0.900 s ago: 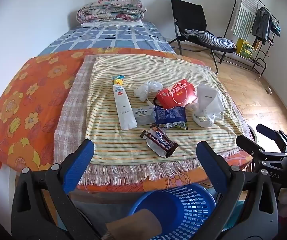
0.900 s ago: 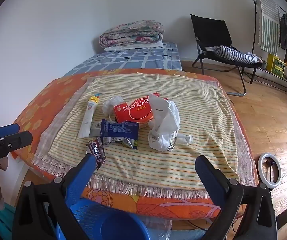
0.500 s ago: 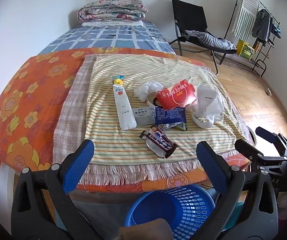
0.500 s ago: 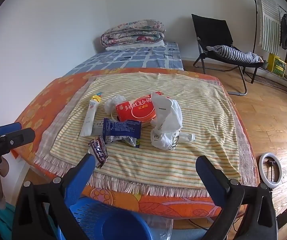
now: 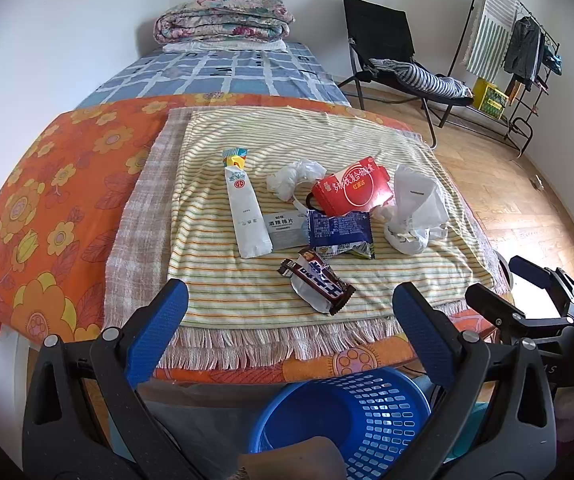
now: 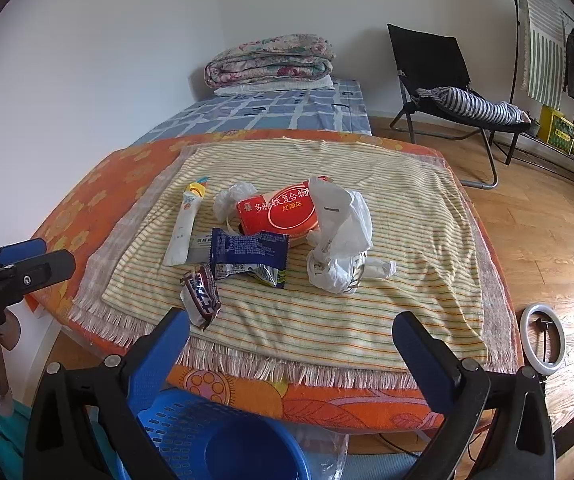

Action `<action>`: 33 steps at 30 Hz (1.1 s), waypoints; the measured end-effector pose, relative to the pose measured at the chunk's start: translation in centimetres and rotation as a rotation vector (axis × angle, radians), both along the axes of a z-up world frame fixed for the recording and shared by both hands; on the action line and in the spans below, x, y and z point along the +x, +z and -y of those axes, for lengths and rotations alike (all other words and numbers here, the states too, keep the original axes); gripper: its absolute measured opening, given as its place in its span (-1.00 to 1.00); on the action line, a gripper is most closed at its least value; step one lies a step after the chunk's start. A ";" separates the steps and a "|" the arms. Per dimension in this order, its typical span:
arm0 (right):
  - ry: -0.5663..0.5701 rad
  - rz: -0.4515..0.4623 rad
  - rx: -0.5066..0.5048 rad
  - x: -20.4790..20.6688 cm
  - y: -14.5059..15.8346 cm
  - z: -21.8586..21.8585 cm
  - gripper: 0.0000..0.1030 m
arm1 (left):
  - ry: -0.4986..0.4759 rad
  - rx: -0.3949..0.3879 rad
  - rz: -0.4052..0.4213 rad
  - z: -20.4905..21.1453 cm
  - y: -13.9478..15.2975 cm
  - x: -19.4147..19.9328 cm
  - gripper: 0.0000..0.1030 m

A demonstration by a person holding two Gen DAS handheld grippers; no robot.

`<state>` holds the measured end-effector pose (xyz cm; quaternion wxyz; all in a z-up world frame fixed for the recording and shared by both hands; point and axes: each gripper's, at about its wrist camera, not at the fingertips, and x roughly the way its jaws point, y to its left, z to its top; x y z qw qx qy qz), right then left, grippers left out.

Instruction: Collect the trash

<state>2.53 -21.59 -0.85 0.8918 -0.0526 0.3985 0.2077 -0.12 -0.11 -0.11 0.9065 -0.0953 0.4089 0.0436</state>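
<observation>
Left wrist view shows your left gripper [image 5: 289, 312] with its jaws spread wide and holding nothing, above the blue basket [image 5: 351, 416] at the foot of the bed [image 5: 59, 184]. The trash lies together on the striped cloth [image 5: 327, 136]: a white tube [image 5: 245, 208], a crumpled white bag [image 5: 415, 212], a red box [image 5: 351, 190], a blue wrapper [image 5: 339, 230] and, nearest to you, a chocolate bar wrapper [image 5: 319, 282]. Your right gripper [image 6: 291, 340] also has its jaws wide apart and holds nothing.
</observation>
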 end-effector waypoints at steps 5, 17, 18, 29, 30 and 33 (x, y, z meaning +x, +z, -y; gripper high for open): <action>-0.007 -0.007 0.002 0.1 -0.1 0.2 0.99 | 0.001 0.001 0.001 0.0 -0.1 0.0 1.00; -0.011 -0.028 0.007 0.2 -0.4 0.3 0.99 | 0.002 -0.003 -0.002 0.1 -0.2 0.1 1.00; -0.011 -0.031 0.007 0.2 -0.4 0.3 0.99 | 0.001 0.000 -0.001 0.1 -0.1 0.1 1.00; -0.010 -0.042 0.008 0.3 -0.6 0.2 0.99 | 0.000 -0.002 -0.001 0.1 -0.3 0.1 1.00; -0.010 -0.042 0.008 0.3 -0.6 0.2 0.99 | 0.000 -0.003 -0.002 0.1 -0.3 0.1 1.00; -0.009 -0.046 0.007 0.2 -0.8 0.0 0.99 | -0.001 -0.002 -0.002 0.1 -0.2 0.1 1.00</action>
